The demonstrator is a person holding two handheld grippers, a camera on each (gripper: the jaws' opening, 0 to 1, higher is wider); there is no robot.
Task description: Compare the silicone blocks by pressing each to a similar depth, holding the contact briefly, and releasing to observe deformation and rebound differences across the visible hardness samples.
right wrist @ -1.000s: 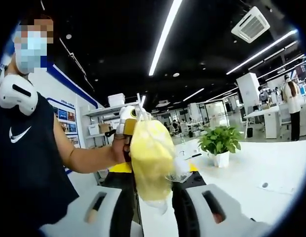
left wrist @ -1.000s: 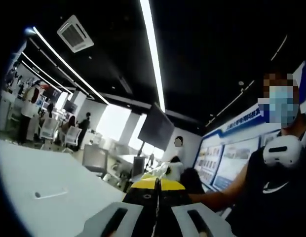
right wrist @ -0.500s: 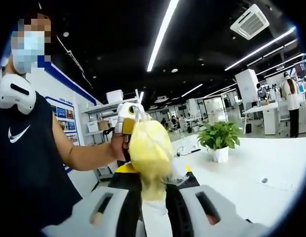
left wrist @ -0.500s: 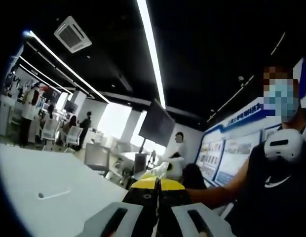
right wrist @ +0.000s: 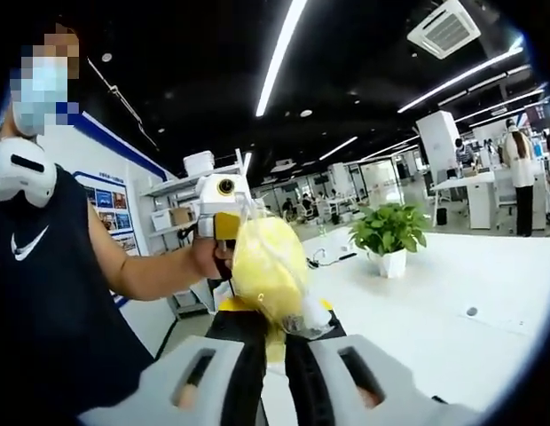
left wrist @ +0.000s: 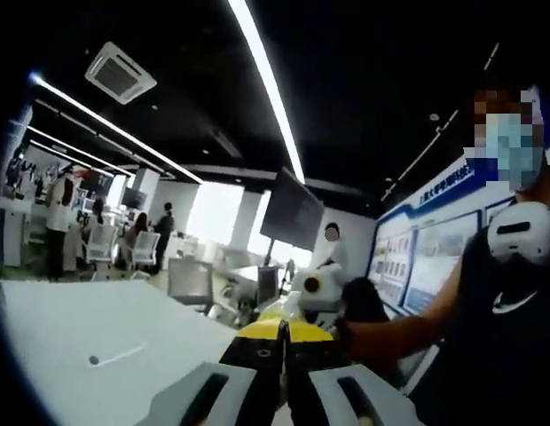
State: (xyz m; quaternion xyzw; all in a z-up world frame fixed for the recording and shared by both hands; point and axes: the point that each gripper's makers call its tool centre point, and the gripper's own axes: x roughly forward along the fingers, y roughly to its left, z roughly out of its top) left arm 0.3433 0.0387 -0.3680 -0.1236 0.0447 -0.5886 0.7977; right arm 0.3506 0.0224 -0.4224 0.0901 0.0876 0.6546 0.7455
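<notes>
My grippers (right wrist: pixel 273 377) have pale grey jaws with dark slots and yellow-black bodies; I wear a black sleeveless shirt (right wrist: pixel 44 302) with a white swoosh

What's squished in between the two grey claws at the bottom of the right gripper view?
A yellow block in a clear plastic bag; its lower end sits pinched between the right gripper jaws, in the right gripper view.

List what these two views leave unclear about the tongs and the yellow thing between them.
- Right gripper view: the yellow bag runs down between the right tongs; its lower end is hidden by them.
- Same view: the clear wrap blurs what the bag contains.
- Left gripper view: the left tongs look shut; a yellow edge shows past the tips, too little to identify.
</notes>
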